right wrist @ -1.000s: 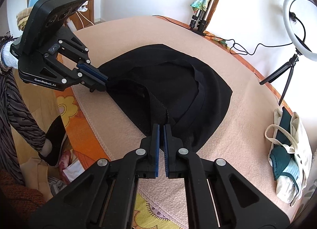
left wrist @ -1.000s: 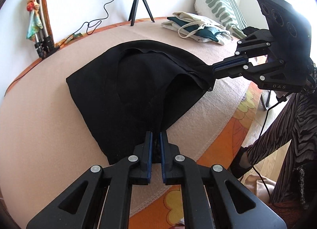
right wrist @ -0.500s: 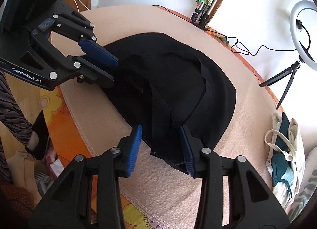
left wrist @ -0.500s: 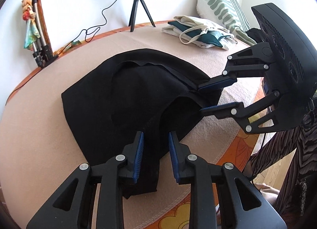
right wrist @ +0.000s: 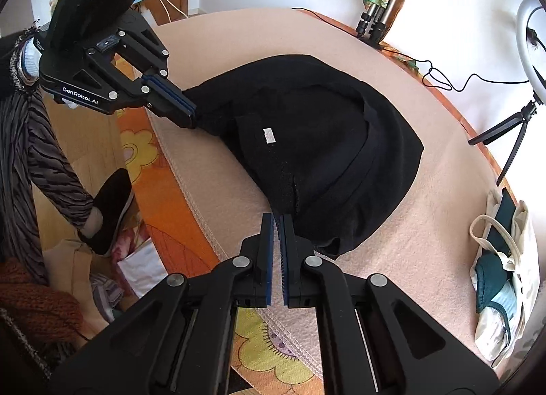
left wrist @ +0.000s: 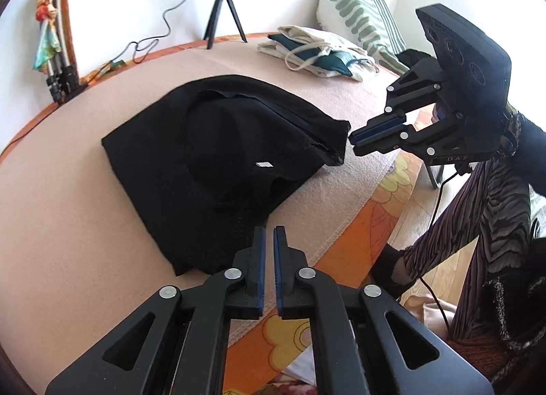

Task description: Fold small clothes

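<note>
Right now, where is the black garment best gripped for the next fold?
By its two near corners, coming in low from the near edge of the table. The garment lies flat, and those corners jut toward the left gripper and right gripper.

Left gripper (left wrist: 269, 234) is held low and about level, its jaws closed to a narrow slit. Right gripper (right wrist: 276, 221) is posed the same way. They are angled in toward each other, well apart, each pinched on a near corner of the garment (left wrist: 221, 156).
</note>
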{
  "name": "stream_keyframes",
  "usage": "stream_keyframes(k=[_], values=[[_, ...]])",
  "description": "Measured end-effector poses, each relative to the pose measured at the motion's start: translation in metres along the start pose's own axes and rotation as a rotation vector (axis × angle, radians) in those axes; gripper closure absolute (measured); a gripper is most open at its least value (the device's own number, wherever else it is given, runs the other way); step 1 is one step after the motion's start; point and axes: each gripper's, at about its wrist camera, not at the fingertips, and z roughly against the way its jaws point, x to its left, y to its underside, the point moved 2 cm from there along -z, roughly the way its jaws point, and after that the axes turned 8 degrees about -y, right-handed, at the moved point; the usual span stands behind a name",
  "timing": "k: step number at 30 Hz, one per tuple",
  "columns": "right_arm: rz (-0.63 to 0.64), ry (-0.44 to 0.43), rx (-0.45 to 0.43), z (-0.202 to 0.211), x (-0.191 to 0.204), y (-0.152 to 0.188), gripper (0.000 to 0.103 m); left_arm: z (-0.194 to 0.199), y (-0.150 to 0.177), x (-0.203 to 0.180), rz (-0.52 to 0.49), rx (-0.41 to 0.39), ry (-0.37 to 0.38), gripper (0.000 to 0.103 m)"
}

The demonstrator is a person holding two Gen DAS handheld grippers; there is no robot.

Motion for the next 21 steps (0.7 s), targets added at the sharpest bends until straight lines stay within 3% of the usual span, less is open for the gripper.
stream_keyframes(k=[1,3,4,5,7,11,17,18,19,21], values=[[-0.02,-0.006,-0.025,0.006,-0.003,-0.002,0.093,0.003,0.0,0.008,0.032,-0.009,-0.018,0.078],[-0.103,-0.018,-0.072,0.014,-0.017,-0.006,0.072,0.002,0.003,0.027,0.15,0.003,-0.023,0.066],[-0.157,0.002,-0.085,0.015,-0.027,-0.008,0.057,0.001,0.006,0.037,0.217,0.017,-0.025,0.066],[-0.209,0.03,-0.092,0.015,-0.038,-0.008,0.053,-0.001,0.009,0.045,0.272,0.03,-0.021,0.066],[-0.329,0.06,-0.086,0.011,-0.062,-0.004,0.053,-0.005,0.015,0.054,0.358,0.057,0.001,0.066],[-0.608,-0.058,-0.088,0.002,-0.1,0.018,0.053,-0.014,0.025,0.061,0.473,0.097,0.049,0.066],[-0.89,-0.226,-0.133,-0.004,-0.126,0.052,0.053,-0.019,0.035,0.078,0.655,0.096,0.15,0.07],[-0.919,-0.257,-0.138,-0.006,-0.128,0.056,0.053,-0.02,0.036,0.079,0.67,0.098,0.157,0.075],[-0.939,-0.278,-0.14,-0.007,-0.127,0.06,0.053,-0.023,0.037,0.079,0.681,0.102,0.167,0.087],[-0.949,-0.289,-0.131,-0.011,-0.126,0.062,0.053,-0.026,0.039,0.08,0.702,0.11,0.189,0.094]])
